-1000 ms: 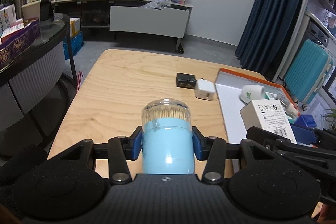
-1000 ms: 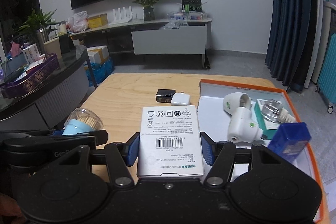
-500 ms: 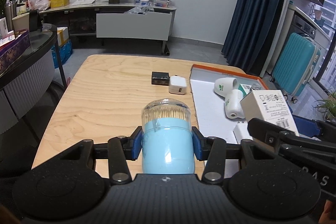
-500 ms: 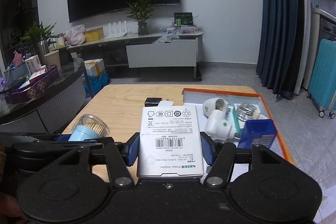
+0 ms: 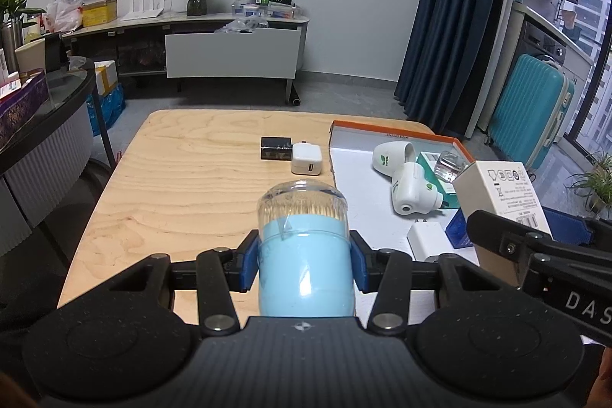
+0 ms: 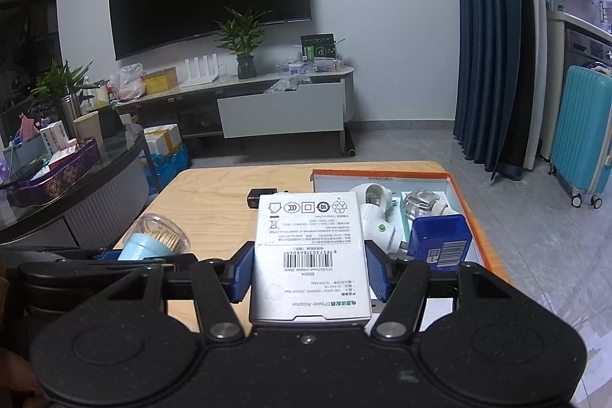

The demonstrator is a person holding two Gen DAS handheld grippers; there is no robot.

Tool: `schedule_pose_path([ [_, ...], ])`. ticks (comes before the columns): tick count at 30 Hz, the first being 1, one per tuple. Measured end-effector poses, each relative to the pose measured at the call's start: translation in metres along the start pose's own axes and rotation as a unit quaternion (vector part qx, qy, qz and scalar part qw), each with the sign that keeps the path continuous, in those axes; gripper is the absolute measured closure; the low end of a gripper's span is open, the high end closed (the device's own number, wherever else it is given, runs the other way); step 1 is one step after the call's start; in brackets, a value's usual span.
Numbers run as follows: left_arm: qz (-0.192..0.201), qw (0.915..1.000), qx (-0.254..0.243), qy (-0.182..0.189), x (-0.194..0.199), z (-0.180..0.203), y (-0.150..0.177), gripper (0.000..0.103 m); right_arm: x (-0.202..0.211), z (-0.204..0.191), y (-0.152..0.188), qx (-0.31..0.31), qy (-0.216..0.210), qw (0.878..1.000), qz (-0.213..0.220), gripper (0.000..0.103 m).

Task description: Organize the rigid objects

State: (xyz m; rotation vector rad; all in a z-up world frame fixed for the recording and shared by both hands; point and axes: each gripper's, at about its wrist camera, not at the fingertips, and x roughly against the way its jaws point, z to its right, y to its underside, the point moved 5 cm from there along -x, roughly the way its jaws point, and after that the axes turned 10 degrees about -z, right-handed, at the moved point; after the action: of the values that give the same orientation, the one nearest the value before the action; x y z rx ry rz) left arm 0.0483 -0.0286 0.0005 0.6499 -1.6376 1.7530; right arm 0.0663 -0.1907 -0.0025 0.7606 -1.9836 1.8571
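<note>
Blue pads on both claws clamped on cargo, both held above the wooden table (image 5: pixel 183 178).

Left gripper (image 5: pixel 304 260) pinches the light-blue toothpick jar (image 5: pixel 304 247) at mid-body, clear lid pointing away, so it likely won't spill. Right gripper (image 6: pixel 310 272) squeezes the white adapter box (image 6: pixel 310 251) by its long sides. Orange-rimmed tray (image 5: pixel 390 134), at 2 o'clock of the jar, already holds several items, so it's probably the drop point. Black box (image 5: pixel 275 148) and white charger (image 5: pixel 306 159) wait at 12 o'clock.
</note>
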Motion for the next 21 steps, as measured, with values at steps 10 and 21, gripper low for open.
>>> schedule_pose_path([
  [10, 0.003, 1.0000, -0.007, 0.002, 0.002, 0.004, 0.000, 0.056, 0.010, 0.007, 0.001, -0.006, 0.008, 1.000, 0.010, 0.032],
  [21, 0.007, 0.9998, -0.015, 0.011, 0.008, 0.015, 0.000, 0.056, 0.023, 0.016, 0.004, -0.015, 0.020, 1.000, 0.019, 0.032],
])
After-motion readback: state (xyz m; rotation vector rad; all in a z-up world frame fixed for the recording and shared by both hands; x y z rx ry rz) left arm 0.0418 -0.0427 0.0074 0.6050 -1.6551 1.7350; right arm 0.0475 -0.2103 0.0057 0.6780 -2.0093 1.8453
